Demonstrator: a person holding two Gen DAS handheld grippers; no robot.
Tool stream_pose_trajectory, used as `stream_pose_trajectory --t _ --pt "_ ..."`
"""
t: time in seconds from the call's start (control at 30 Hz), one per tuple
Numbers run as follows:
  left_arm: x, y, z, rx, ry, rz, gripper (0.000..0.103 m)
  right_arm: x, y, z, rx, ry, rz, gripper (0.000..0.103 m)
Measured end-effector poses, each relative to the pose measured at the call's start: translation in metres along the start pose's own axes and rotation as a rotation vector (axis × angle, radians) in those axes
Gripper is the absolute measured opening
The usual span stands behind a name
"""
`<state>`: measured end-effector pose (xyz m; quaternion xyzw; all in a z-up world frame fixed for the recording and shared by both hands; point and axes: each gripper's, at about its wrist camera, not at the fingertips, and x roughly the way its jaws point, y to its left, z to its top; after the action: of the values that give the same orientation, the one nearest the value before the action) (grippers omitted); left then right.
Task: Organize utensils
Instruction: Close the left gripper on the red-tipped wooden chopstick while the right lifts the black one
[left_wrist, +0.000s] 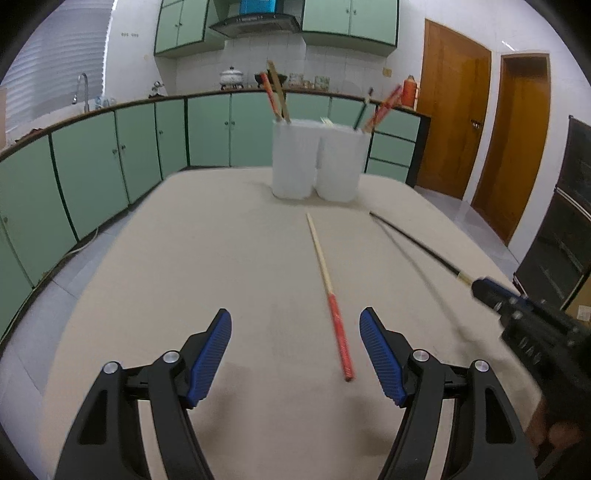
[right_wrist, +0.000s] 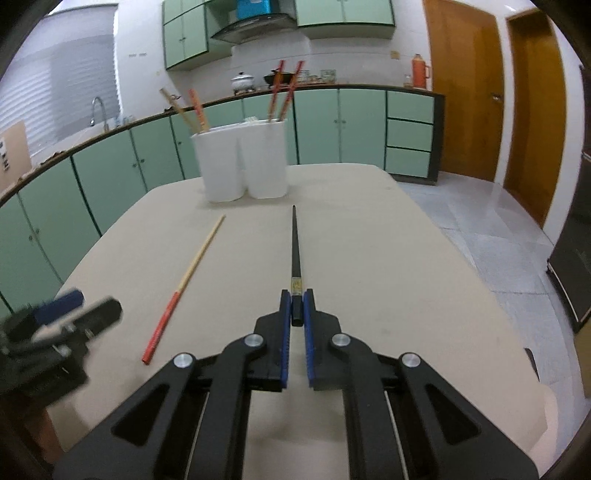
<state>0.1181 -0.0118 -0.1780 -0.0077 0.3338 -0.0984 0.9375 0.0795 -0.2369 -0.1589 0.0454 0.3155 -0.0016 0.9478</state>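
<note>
A red-and-wood chopstick (left_wrist: 328, 288) lies on the beige table (left_wrist: 184, 258), its red end between my open left gripper's (left_wrist: 295, 325) fingers, nearer the right one. It also shows in the right wrist view (right_wrist: 184, 288). My right gripper (right_wrist: 296, 295) is shut on the thick end of a black chopstick (right_wrist: 295, 243), which points toward the holders; it also shows in the left wrist view (left_wrist: 413, 240). Two white holders (left_wrist: 316, 162) stand together at the table's far end with red and wooden chopsticks upright in them; they also show in the right wrist view (right_wrist: 240, 162).
Green cabinets (left_wrist: 92, 166) run along the left and back walls. Wooden doors (left_wrist: 517, 140) are at the right. A dark appliance (left_wrist: 561, 240) stands beyond the table's right edge. The right gripper (left_wrist: 484, 290) shows at the left view's right side, the left gripper (right_wrist: 81, 306) at the right view's lower left.
</note>
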Motion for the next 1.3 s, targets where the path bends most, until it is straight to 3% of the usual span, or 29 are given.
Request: stream_pose_trajectory --t 0.47,0.53,0.6,0.67,0.8,1.3 --pt "0.028 -0.024 -0.020 0.045 0.087 0.040 0.042 -0.015 -0.017 0.000 0.023 -0.037 0.011 0.006" --pt "0.028 -0.027 -0.021 0.054 0.083 0.049 0.034 -0.016 -0.017 0.000 0.021 -0.042 0.012 0.006" --pt "0.029 -0.030 -0.021 0.061 0.081 0.045 0.013 -0.019 -0.016 -0.001 0.017 -0.048 0.012 0.006" --pt "0.028 -0.033 -0.020 0.074 0.078 0.050 0.006 -0.022 -0.015 -0.001 0.015 -0.053 0.011 0.006" --pt "0.026 -0.030 -0.016 0.055 0.075 0.027 0.005 -0.025 -0.014 0.001 0.000 -0.060 0.004 0.006" --pt "-0.050 -0.022 0.051 0.093 -0.124 0.041 0.005 -0.050 -0.015 0.050 -0.085 -0.141 0.012 0.006"
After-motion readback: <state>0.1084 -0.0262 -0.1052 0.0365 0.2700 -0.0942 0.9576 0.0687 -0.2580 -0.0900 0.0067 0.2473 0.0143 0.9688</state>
